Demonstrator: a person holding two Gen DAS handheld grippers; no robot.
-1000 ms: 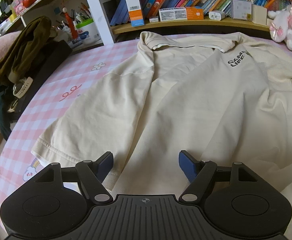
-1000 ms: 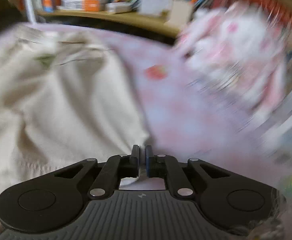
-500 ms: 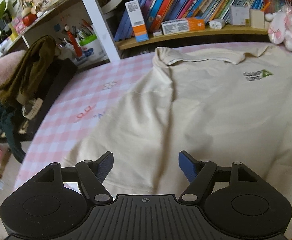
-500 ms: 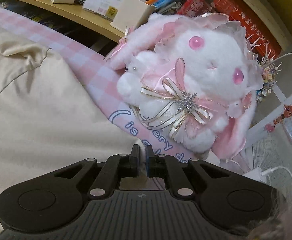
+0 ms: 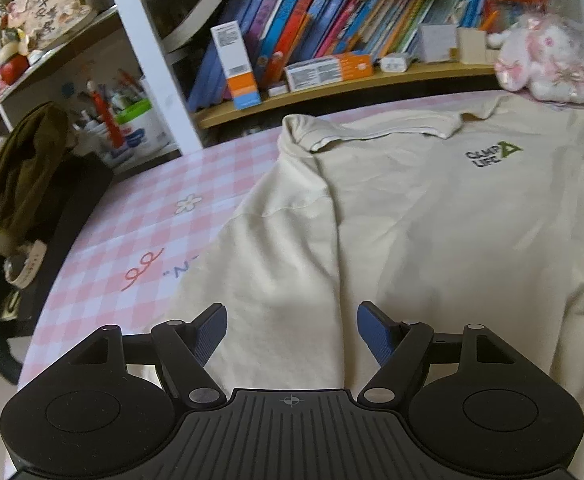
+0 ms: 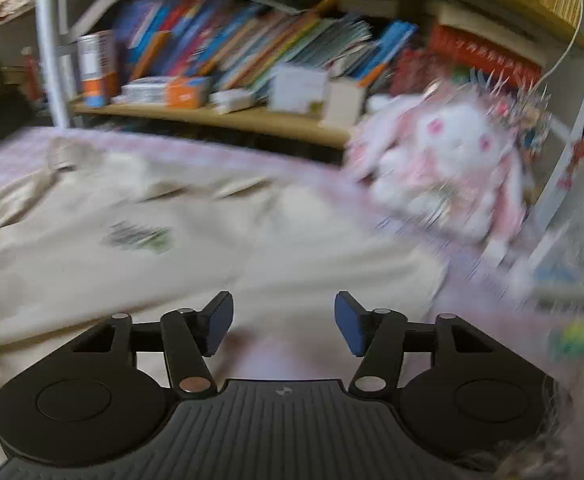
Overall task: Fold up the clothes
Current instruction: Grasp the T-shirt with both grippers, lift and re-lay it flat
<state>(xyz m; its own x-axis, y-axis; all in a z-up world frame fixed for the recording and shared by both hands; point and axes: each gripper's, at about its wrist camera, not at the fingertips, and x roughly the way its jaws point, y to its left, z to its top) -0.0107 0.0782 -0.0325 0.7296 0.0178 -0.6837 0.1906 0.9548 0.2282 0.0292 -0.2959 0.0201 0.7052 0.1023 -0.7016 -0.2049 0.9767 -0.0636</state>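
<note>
A cream T-shirt (image 5: pixel 431 220) with a small green and black chest logo (image 5: pixel 491 154) lies spread flat, collar toward the bookshelf, on a pink checked cloth (image 5: pixel 140 232). My left gripper (image 5: pixel 292 330) hovers open above the shirt's left sleeve and side, with nothing between its blue pads. In the blurred right wrist view the same shirt (image 6: pixel 152 248) fills the left and middle. My right gripper (image 6: pixel 284 322) is over the shirt's right edge; its jaws are opening and nothing sits between them.
A bookshelf (image 5: pixel 331 80) packed with books and boxes runs along the far side. A pink and white plush rabbit (image 6: pixel 451 160) sits at the far right corner. Dark clothes (image 5: pixel 16 184) hang over a chair at the left, beside a tub of pens (image 5: pixel 128 132).
The shirt has been pulled flat, its folded-over left side gone. My right gripper was shut and now stands apart, drawn back from the plush rabbit. My left gripper backed off a little, still open.
</note>
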